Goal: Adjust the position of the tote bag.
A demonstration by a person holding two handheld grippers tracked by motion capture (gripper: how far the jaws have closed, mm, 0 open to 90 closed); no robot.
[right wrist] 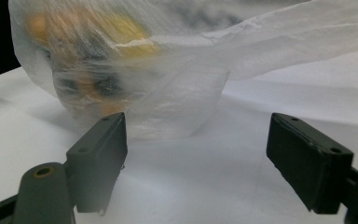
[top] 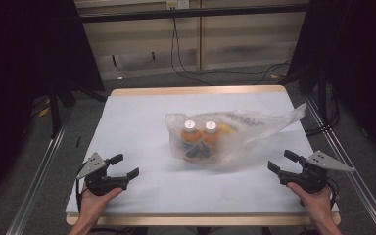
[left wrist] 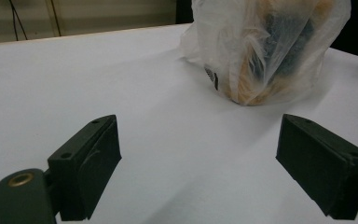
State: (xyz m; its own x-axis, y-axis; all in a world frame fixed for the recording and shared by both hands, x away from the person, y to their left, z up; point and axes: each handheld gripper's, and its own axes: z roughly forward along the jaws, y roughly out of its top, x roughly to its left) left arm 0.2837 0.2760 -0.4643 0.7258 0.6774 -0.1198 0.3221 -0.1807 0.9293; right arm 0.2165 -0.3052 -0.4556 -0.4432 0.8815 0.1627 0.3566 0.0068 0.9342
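Both sets of fingers apart, empty: left gripper (top: 124,167) at 7 o'clock, right gripper (top: 282,162) at 4 o'clock of bag (top: 225,139) on desk (top: 137,117). Risk: thin film tears, bottles (top: 199,133) topple if pinched low

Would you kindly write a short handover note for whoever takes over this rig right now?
Left claw: open, holding nothing, at the near left of the table.
Right claw: open, holding nothing, at the near right.
Clear plastic bag: mid-table, touched by neither claw, its loose end trailing to the far right.
Inside: two white-capped orange bottles, with something yellow and something dark beside them.
Done: nothing visible.
Left: probably grasping the bag.
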